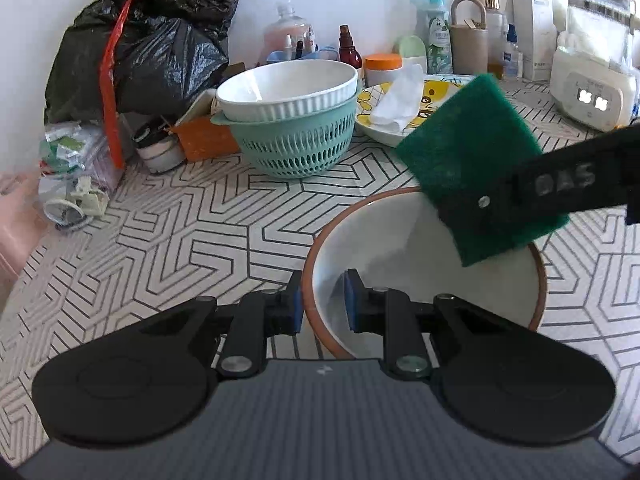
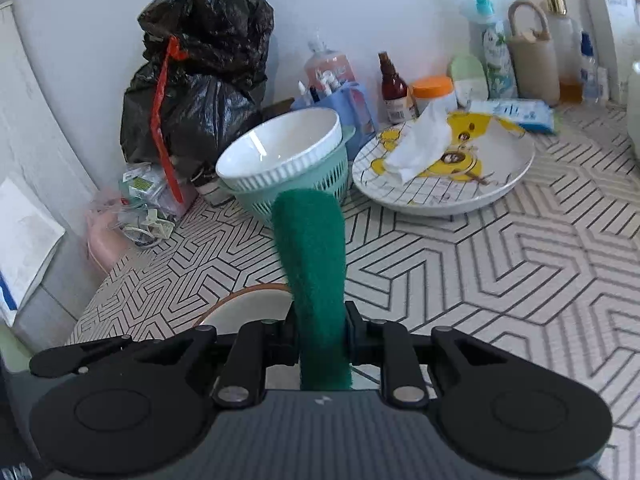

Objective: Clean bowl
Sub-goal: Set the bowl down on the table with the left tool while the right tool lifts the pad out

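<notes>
A white bowl with a brown rim (image 1: 432,264) sits on the patterned tablecloth. My left gripper (image 1: 322,300) is shut on the bowl's near-left rim, one blue pad outside and one inside. My right gripper (image 2: 322,332) is shut on a green scouring pad (image 2: 312,264). In the left wrist view the scouring pad (image 1: 472,160) hangs over the bowl's far right rim, held by the right gripper's black finger (image 1: 560,184). In the right wrist view a part of the bowl's rim (image 2: 248,296) shows left of the pad.
A white ribbed bowl (image 1: 288,88) sits in a teal colander (image 1: 300,140) behind. A cartoon plate (image 2: 444,168) holds a crumpled tissue (image 2: 420,144). A black rubbish bag (image 1: 148,36) stands at back left. Bottles and jars (image 1: 436,20) line the wall.
</notes>
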Available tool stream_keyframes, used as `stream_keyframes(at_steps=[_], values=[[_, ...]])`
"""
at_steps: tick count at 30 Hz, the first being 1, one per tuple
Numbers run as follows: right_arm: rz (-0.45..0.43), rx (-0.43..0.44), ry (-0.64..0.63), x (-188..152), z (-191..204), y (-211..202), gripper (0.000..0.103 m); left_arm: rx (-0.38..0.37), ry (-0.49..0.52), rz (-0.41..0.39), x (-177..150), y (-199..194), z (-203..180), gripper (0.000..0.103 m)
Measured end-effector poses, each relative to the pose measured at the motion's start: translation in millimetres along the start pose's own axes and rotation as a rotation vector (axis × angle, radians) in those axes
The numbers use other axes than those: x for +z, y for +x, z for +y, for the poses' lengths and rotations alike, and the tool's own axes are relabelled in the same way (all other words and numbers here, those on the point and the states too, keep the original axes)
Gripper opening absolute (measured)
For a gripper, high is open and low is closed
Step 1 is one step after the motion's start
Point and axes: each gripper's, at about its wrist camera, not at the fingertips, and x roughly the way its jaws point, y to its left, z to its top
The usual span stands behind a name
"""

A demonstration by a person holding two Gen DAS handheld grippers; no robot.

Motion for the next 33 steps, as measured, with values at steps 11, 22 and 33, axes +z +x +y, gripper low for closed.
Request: stream_keyframes(at_steps=[11,22,33], values=[[0.051,-0.073,-0.074,-13,-23,-56,0.016,0.014,0.011,-0.056,-1,-34,-7,0.044],[0.152,-0.166,-0.150,-31,-25,-40,0.043,0.054,0.075,-0.066,-8,-46,-18,0.048],[0.216,-0.270,-0.298,-40,-25,-31,0.093,0.073,0.092,-0.044,-12,-45,-18,0.051]])
